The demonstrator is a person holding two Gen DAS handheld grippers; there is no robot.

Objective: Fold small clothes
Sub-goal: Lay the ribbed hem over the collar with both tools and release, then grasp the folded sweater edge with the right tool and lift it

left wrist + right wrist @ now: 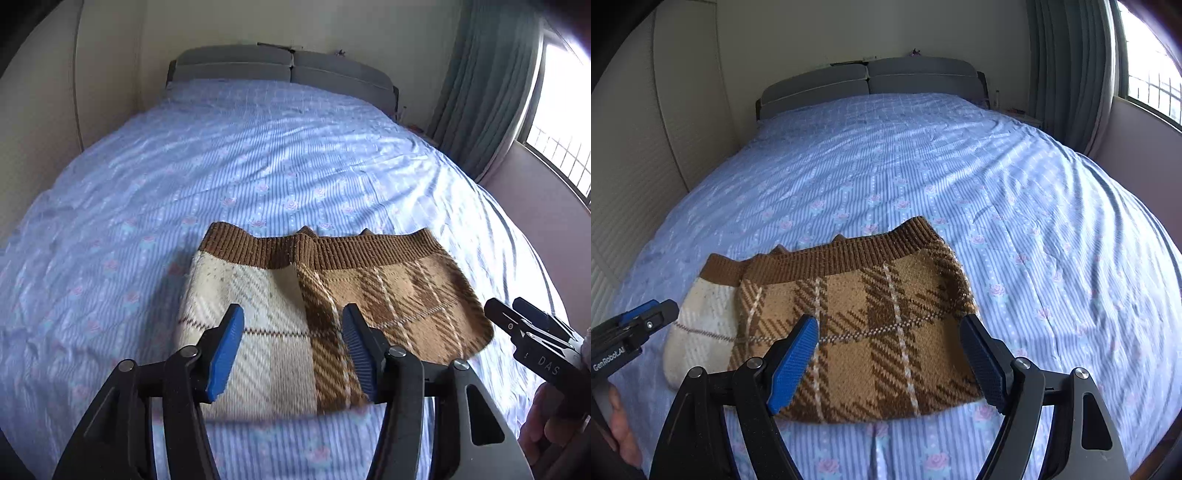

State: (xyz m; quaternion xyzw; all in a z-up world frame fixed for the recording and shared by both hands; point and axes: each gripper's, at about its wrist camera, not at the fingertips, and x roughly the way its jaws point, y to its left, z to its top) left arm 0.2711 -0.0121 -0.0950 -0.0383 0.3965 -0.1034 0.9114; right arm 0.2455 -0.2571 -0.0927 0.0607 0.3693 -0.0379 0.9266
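A small knitted plaid garment lies flat on the bed, cream on its left part and tan-brown on its right, with a dark brown ribbed band along the far edge. It also shows in the right wrist view. My left gripper is open and empty, hovering over the garment's near edge where cream meets brown. My right gripper is open and empty over the brown part's near edge. Each gripper shows at the side of the other's view: the right one and the left one.
The bed is covered by a blue striped sheet with small roses. A grey headboard stands at the far end. A wall runs along the left, and curtains and a window along the right.
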